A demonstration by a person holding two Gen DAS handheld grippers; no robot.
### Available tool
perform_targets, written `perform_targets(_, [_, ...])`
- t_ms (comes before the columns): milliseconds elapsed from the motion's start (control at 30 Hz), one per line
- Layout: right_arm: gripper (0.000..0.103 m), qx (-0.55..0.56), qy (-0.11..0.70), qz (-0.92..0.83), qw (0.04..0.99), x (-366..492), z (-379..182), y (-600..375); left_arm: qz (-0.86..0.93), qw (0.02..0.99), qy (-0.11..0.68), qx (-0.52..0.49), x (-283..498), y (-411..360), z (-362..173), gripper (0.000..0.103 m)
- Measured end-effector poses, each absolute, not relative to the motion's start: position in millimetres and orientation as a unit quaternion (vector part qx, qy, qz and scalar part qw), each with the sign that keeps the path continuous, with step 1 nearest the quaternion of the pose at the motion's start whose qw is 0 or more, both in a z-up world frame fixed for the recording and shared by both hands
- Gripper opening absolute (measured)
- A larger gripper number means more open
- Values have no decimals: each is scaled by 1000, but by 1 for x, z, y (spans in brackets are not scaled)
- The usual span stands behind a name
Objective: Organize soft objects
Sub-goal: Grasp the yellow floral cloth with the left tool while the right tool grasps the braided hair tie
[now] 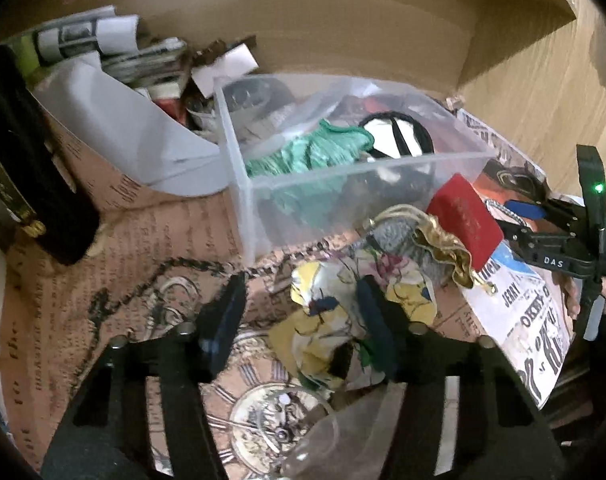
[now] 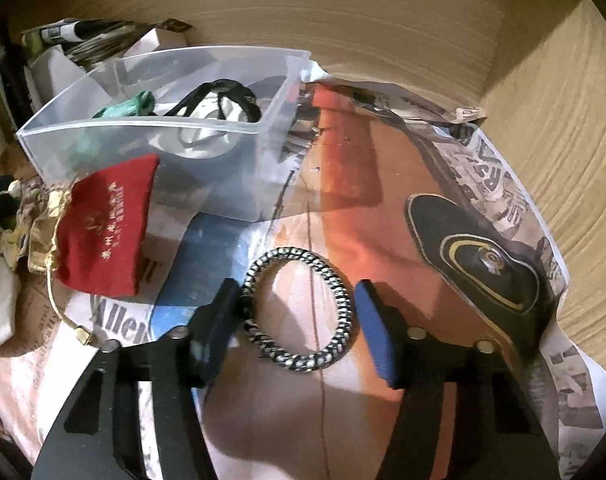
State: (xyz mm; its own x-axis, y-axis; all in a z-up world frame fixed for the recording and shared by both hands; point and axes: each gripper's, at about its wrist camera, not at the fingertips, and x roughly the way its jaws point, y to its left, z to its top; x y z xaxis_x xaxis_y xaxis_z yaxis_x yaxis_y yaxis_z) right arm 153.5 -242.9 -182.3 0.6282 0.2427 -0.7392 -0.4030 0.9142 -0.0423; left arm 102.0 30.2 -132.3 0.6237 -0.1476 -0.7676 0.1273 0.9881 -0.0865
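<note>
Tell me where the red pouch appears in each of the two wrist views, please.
Left wrist view: the red pouch is right of centre, at the clear bin's near right corner.
Right wrist view: the red pouch is at the left, below the bin's near wall.
Shared landmark: the clear plastic bin.

This looks like a home storage nook: a wood-grain shelf (image 2: 563, 128) lined with old newspaper (image 1: 539, 344) and enclosed by wooden walls. A clear plastic bin (image 1: 259, 216) holds cloth odds and ends, with a red pouch (image 2: 107, 224), a hair tie (image 2: 299, 308) and a floral cloth (image 1: 327, 320) scattered nearby. Rolled papers (image 1: 87, 36) and clutter crowd the back corner.
</note>
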Motion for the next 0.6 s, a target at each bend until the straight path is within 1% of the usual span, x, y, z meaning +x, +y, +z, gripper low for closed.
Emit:
perform_targets(67, [41, -103, 390, 186, 896, 152, -183, -242, -85, 898, 431, -18, 103, 29, -137, 43])
perform_targets(100, [38, -103, 389, 187, 896, 152, -182, -241, -88, 899, 429, -22, 102, 30, -137, 40])
perform_targets(167, [26, -106, 387, 188, 896, 151, -182, -238, -93, 899, 427, -25, 101, 30, -135, 27])
perform_targets(267, [17, -105, 384, 191, 897, 147, -181, -236, -94, 903, 420, -19, 99, 27, -131, 19])
perform_targets(433, [15, -98, 375, 199, 900, 144, -177, -237, -93, 910, 404, -14, 93, 27, -120, 14])
perform_targets(600, [15, -86, 347, 199, 912, 134, -158, -240, -94, 922, 375, -16, 86, 29, -101, 13])
